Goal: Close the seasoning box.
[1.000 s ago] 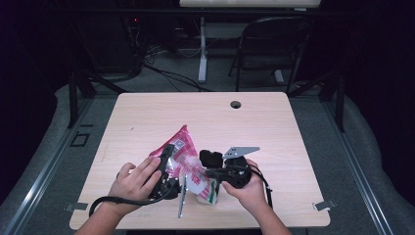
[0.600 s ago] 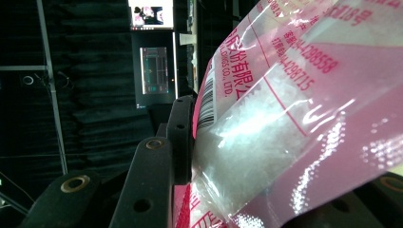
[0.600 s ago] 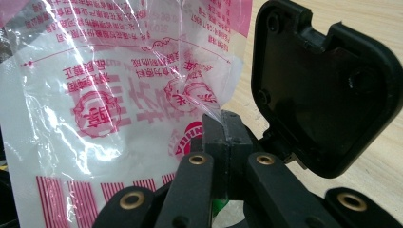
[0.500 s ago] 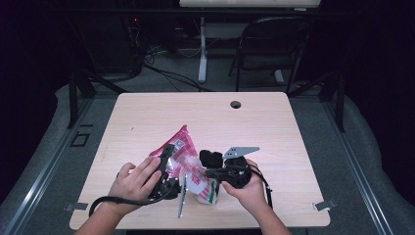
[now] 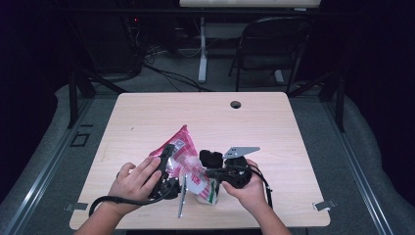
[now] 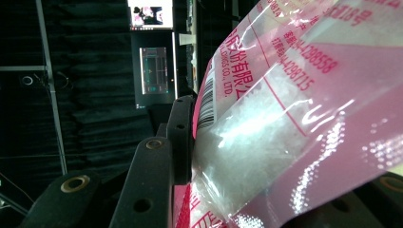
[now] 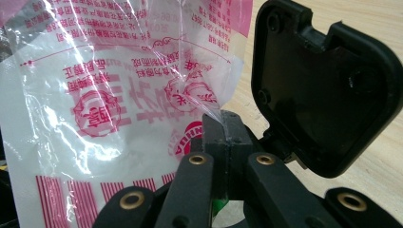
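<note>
Both of your grippers pinch the pink bag (image 5: 182,155) near the surface's (image 5: 274,127) front edge: left gripper (image 6: 190,142) clamps its filled body, right gripper (image 7: 223,130) is pressed together on its clear corner. Far half lies open.

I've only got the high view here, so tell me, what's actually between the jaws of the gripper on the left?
Observer: In the left gripper view the pink and clear plastic bag sits between the jaws; a black pad presses its side beside the barcode.
Operator: Is there anything inside that bag?
Observer: Yes, white grainy contents show through the clear part.
Operator: And the right gripper, is it on the bag too?
Observer: The right gripper has its jaws closed together on a thin corner of the bag's film.
Operator: What's the black thing next to it?
Observer: In the right gripper view it is a black rounded plastic piece standing just right of the jaws, above the wooden table.
</note>
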